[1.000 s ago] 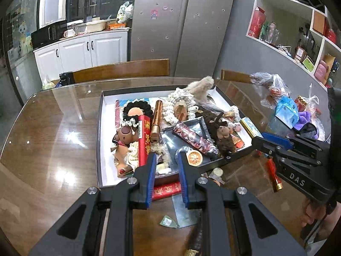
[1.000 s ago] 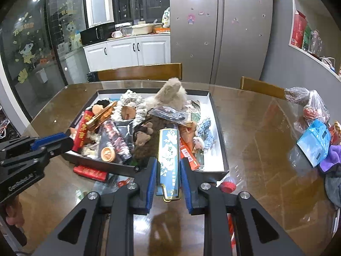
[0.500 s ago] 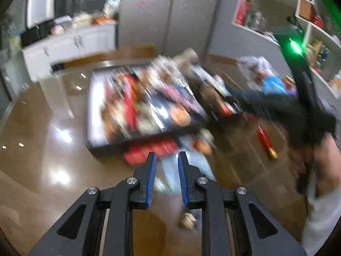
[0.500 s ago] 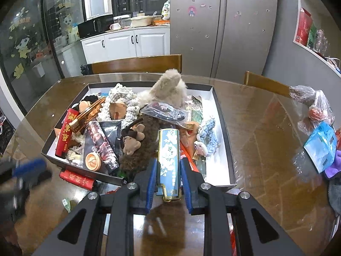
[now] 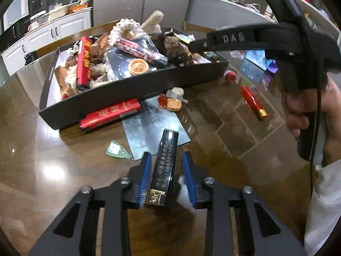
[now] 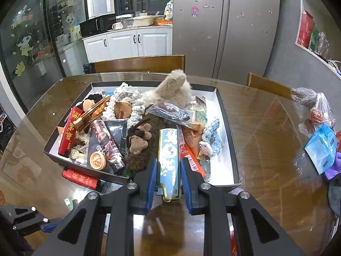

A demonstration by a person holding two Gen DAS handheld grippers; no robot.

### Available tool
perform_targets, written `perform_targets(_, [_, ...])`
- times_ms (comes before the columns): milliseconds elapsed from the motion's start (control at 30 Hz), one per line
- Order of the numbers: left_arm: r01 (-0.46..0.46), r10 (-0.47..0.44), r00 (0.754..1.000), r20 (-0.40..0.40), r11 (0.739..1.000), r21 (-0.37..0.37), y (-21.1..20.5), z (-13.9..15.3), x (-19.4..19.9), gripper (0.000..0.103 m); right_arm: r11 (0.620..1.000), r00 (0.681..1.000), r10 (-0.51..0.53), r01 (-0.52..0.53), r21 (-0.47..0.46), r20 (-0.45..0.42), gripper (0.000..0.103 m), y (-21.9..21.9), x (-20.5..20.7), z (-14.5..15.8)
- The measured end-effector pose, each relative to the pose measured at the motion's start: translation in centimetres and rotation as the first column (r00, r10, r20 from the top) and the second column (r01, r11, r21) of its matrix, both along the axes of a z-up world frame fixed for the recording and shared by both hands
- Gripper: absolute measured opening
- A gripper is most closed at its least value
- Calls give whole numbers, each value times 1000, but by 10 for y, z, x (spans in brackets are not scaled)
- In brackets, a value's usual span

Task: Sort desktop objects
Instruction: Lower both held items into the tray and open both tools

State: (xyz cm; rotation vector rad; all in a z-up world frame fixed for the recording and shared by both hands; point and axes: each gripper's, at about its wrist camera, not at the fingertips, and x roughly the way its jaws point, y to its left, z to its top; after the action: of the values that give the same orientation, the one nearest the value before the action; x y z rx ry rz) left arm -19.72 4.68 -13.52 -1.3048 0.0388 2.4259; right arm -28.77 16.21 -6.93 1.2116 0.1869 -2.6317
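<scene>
Your left gripper (image 5: 166, 178) fingers stand apart around a black lighter (image 5: 165, 168) on the desk (image 5: 42, 160); your right gripper (image 6: 168, 180) fingers clamp a blue lighter (image 6: 168, 162) near the box (image 6: 231, 149).

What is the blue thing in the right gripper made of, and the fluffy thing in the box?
The blue case held by the right gripper looks like shiny printed metal or hard plastic: it has a gold rim and glossy highlights. The fluffy toy in the box looks like soft beige plush, judging by its fuzzy, matte pile.
</scene>
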Motion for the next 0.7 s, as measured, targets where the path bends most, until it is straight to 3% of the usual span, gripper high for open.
perform_targets(67, [22, -22, 1000, -1, 1000, -6, 5, 0, 1, 50, 1000, 1000, -3, 3, 2, 0, 23, -1, 0, 0])
perform_targets(133, [27, -27, 1000, -14, 999, -26, 11, 0, 1, 51, 1000, 1000, -4, 4, -4, -1, 23, 1, 0, 2])
perform_targets(200, [32, -34, 999, -27, 998, -60, 15, -1, 2, 44, 1000, 1000, -6, 6, -6, -4, 23, 1, 0, 3])
perform_targets(233, [28, -30, 999, -32, 997, -68, 15, -2, 0, 20, 1000, 1000, -6, 6, -7, -7, 23, 1, 0, 4])
perform_targets(333, [12, -12, 1000, -5, 1000, -20, 10, -2, -2, 19, 1000, 1000, -5, 5, -6, -11, 23, 1, 1, 5])
perform_targets(467, [7, -8, 1000, -29, 998, -57, 13, -1, 2, 19, 1000, 1000, -2, 2, -10, -17, 23, 0, 2, 7])
perform_targets(700, [-19, 16, 995, -96, 999, -29, 5, 20, 4, 19, 1000, 1000, -2, 1, -17, -24, 23, 1, 1, 11])
